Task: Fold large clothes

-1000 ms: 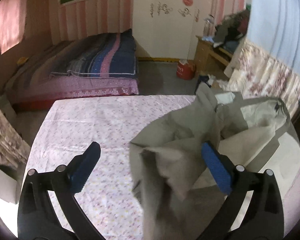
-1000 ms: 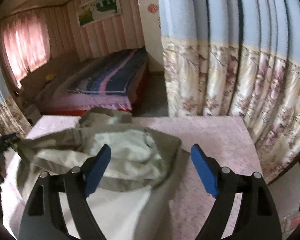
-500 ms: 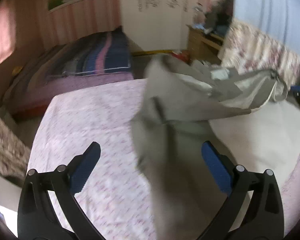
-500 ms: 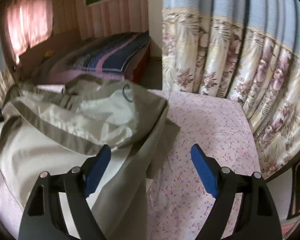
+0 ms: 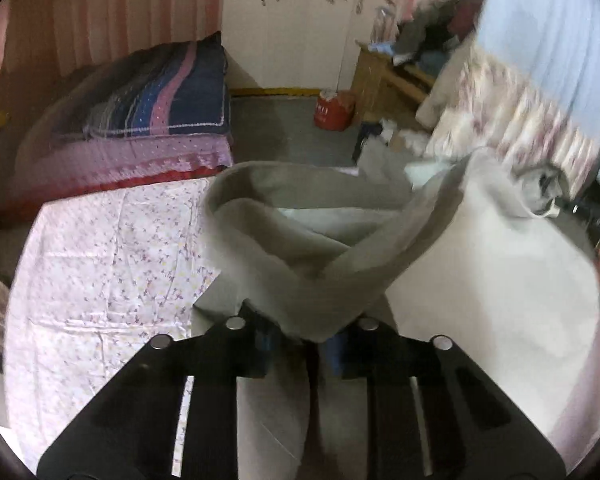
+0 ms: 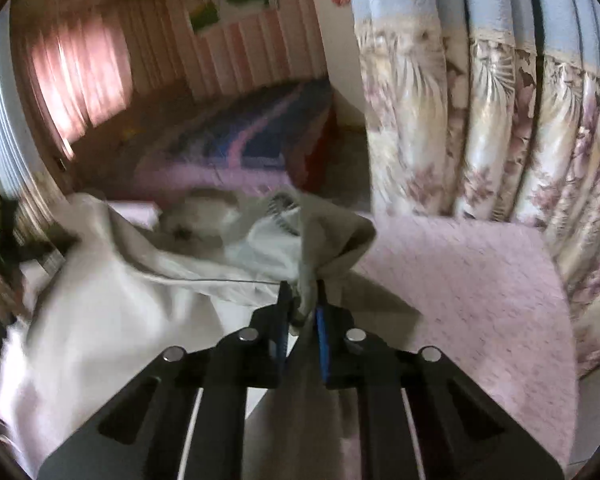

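A large grey-beige jacket [image 5: 308,248] with a pale lining lies bunched on a table covered by a pink floral cloth [image 5: 100,264]. In the left wrist view my left gripper [image 5: 302,340] is closing, its blue pads pinching a thick fold of the jacket's grey edge. In the right wrist view my right gripper [image 6: 302,312] is closing too, its pads pressed on another bunched edge of the jacket [image 6: 328,240]. The pale lining [image 6: 112,320] spreads to the left of the right gripper.
A bed with a striped blue and pink quilt [image 5: 148,92] stands beyond the table. A red bucket [image 5: 334,108] and a cluttered wooden cabinet [image 5: 388,72] are at the back. A flowered curtain [image 6: 500,132] hangs close on the right of the table.
Both grippers went from wide open to closed on folds of the jacket. Both moved down and in toward the cloth, which has bunched up between them.
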The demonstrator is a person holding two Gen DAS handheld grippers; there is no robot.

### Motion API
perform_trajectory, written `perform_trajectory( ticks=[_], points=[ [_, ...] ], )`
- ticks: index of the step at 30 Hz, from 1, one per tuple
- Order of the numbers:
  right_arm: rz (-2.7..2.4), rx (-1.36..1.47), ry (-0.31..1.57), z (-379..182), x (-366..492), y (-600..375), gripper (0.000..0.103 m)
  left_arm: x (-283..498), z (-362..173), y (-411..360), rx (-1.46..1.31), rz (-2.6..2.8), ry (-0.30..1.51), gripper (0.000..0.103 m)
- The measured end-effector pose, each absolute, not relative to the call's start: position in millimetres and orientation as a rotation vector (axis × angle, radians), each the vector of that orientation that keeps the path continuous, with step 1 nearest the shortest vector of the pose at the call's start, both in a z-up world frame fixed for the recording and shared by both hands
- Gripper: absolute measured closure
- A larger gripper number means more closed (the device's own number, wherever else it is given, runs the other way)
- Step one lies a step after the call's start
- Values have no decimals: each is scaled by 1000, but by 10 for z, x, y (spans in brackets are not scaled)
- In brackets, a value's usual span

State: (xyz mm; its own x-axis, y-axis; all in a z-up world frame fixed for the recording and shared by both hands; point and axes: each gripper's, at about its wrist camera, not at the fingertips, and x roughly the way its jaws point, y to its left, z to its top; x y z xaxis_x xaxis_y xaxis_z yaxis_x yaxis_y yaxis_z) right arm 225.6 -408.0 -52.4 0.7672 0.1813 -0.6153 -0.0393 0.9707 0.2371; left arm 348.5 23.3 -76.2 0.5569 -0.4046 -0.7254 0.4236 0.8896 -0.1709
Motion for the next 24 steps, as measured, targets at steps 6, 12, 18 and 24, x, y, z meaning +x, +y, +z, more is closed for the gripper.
perform_trajectory(
  ticks=[6,12,18,24],
  points=[
    [94,550,798,-782,2674,-4522,79,3805,-1095,464,-128,-465,964,72],
    [10,519,795,-760,2328,-4475,36,3517,-925,586,-26,-289,879,3],
    [-55,419,715,-623,1498,-4329,33,2887,-766,875,-111,-314,859,3],
    [-2,357,693,-787,878,-3981,20,2153,-1006,733,-117,-372,889,3]
  ],
)
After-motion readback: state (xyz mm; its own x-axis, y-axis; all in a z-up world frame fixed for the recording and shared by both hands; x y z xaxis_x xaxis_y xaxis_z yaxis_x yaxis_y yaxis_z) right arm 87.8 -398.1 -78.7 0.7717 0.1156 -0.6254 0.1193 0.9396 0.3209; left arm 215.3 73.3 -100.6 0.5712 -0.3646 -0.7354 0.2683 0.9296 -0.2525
